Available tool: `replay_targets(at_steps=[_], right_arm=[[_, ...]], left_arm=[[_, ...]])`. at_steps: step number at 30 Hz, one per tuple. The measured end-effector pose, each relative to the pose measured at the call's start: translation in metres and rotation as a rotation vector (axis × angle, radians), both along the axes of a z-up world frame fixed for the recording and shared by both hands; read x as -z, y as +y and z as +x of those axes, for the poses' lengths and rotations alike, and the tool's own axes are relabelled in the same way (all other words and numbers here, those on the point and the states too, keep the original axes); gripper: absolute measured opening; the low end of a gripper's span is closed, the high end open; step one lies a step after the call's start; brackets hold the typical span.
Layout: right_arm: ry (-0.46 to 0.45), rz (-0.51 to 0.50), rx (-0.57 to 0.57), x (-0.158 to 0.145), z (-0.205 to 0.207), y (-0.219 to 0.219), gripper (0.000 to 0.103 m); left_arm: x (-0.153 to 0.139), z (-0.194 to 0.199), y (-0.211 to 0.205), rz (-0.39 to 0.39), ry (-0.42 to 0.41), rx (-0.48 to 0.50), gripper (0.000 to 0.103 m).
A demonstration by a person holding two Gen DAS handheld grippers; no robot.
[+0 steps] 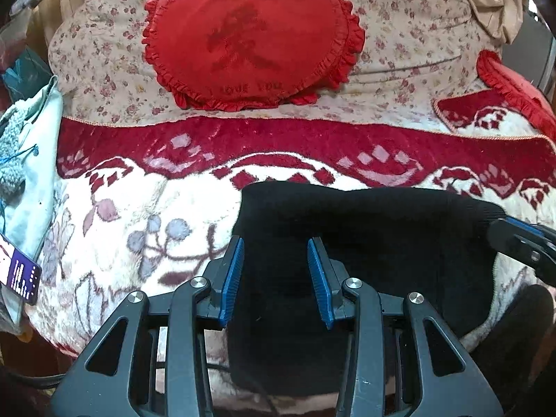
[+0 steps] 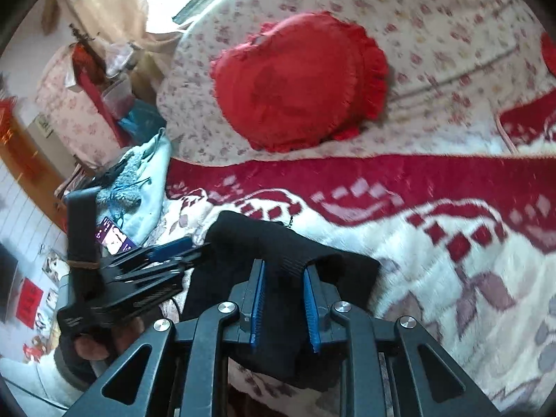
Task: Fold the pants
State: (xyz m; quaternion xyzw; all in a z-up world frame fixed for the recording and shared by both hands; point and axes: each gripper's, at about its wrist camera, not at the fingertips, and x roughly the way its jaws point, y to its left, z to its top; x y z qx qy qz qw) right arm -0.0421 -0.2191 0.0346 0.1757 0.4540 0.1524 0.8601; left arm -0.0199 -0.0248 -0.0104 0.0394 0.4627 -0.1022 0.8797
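Two matching black plastic claws, left claw (image 1: 274, 281) and right claw (image 2: 283, 304), each with ribbed blue finger pads (image 1: 232, 278), triangular cutouts and round silver screws (image 1: 200, 282).

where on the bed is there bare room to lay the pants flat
Bare blanket lies left of the black pants, between them and the pale blue clothes at the left edge. A floral strip of quilt is free right of the heart pillow. It is crowded at the left edge and at the far right by the second pillow.
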Motion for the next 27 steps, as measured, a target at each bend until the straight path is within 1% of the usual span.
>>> replay_targets(at_steps=[3,5,6,7,8,9,11,13,15,16,17,18,19,21,24,27], right_arm=[[-0.012,-0.015,-0.033,0.001,0.004,0.008,0.02],[0.015,-0.082,-0.04,0.011,0.012,0.014,0.02],[0.033,-0.121,-0.022,0.015,0.016,0.013,0.02],[0.047,-0.147,0.021,0.017,0.019,0.007,0.02],[0.044,-0.148,0.048,0.017,0.018,0.002,0.02],[0.033,-0.148,0.09,0.013,0.017,-0.007,0.02],[0.004,-0.134,0.097,0.004,0.015,-0.013,0.02],[-0.035,-0.084,0.049,-0.007,0.013,-0.01,0.02],[-0.041,-0.016,-0.03,-0.007,0.013,0.0,0.02],[-0.022,-0.002,-0.072,-0.002,0.016,0.008,0.02],[0.006,-0.034,-0.088,0.007,0.02,0.015,0.02],[0.027,-0.064,-0.088,0.014,0.022,0.019,0.02],[0.064,-0.095,-0.086,0.026,0.026,0.021,0.02],[0.129,-0.102,-0.06,0.05,0.035,0.016,0.02],[0.106,-0.068,-0.05,0.06,0.039,0.009,0.02],[0.119,-0.066,-0.05,0.059,0.044,0.008,0.019]], left_arm=[[0.007,0.008,-0.007,0.01,0.017,0.001,0.036],[0.009,0.01,-0.011,0.021,0.014,0.001,0.036],[0.009,0.011,-0.012,0.025,0.011,0.003,0.036],[0.009,0.012,-0.014,0.031,0.008,0.005,0.036],[0.009,0.013,-0.015,0.038,0.005,0.007,0.037],[0.009,0.013,-0.016,0.04,0.004,0.007,0.037],[0.011,0.014,-0.017,0.046,-0.002,0.005,0.039],[0.012,0.015,-0.017,0.045,-0.003,0.002,0.039],[0.012,0.017,-0.016,0.037,0.0,-0.003,0.039],[0.012,0.018,-0.015,0.033,0.002,-0.005,0.039],[0.013,0.018,-0.016,0.032,0.001,-0.005,0.04],[0.013,0.018,-0.016,0.035,-0.001,-0.004,0.041],[0.013,0.018,-0.016,0.038,-0.004,-0.003,0.045],[0.015,0.02,-0.016,0.043,-0.011,-0.009,0.05],[0.019,0.025,-0.014,0.028,-0.012,-0.035,0.055],[0.018,0.027,-0.012,0.014,0.0,-0.044,0.055]])
